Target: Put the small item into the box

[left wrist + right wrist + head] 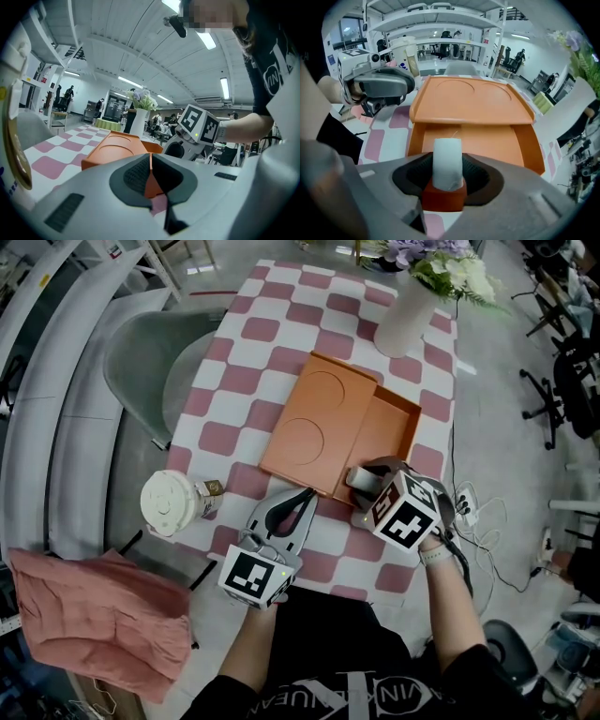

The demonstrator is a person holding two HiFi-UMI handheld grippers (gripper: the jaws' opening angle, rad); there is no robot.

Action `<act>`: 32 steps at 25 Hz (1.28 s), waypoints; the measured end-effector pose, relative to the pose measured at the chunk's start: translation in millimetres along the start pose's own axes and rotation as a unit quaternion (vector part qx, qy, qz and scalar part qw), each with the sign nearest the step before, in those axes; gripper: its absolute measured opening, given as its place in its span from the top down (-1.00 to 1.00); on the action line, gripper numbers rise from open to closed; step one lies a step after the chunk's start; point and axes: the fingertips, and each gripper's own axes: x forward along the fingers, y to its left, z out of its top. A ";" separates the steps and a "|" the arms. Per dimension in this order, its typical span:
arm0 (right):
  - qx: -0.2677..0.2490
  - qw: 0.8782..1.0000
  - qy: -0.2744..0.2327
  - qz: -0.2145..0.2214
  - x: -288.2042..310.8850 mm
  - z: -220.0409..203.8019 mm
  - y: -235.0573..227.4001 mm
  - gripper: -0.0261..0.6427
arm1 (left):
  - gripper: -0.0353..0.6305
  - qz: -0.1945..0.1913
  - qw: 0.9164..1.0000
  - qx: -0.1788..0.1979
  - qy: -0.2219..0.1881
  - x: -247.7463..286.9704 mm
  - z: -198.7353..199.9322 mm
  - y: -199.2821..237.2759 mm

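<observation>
An orange box (389, 432) lies on the checkered table (272, 329), its lid (319, 418) slid left so the right part is uncovered. My right gripper (362, 477) sits at the box's near edge, shut on a small white item (447, 161) that stands up between its pads, just before the open compartment (487, 140). My left gripper (308, 494) rests over the table close to the lid's near corner, shut with nothing in it. In the left gripper view its pads (136, 176) meet in front of the orange lid (117, 145).
A white vase (408, 315) with flowers stands beyond the box. A lidded paper cup (169, 502) lies at the table's left edge. A grey chair (150, 362) and pink cloth (103, 615) are to the left; cables (469, 507) lie on the floor at right.
</observation>
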 end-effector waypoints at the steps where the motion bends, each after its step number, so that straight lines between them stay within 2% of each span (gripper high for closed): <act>1: -0.003 1.000 0.002 0.002 0.5 -0.2 0.5 0.37 | 0.83 0.001 1.000 -0.001 0.000 -0.2 0.0 0.5; 9: -0.032 0.999 0.019 0.010 3.0 -3.2 5.7 0.37 | 0.83 0.004 1.000 -0.010 -0.004 -2.9 -1.9 2.4; 12: -0.029 0.999 0.013 0.012 1.9 -1.5 5.9 0.37 | 0.83 0.011 1.000 -0.025 -0.011 -4.6 2.4 6.5; 24: -0.023 1.000 0.002 0.011 -0.4 -2.1 5.2 0.37 | 0.83 0.011 1.000 -0.023 -0.011 -7.4 -1.6 3.2; 32: 0.006 0.999 -0.036 0.014 -12.8 1.1 6.3 0.36 | 0.83 0.006 1.000 -0.020 -0.007 -8.9 -0.7 -2.8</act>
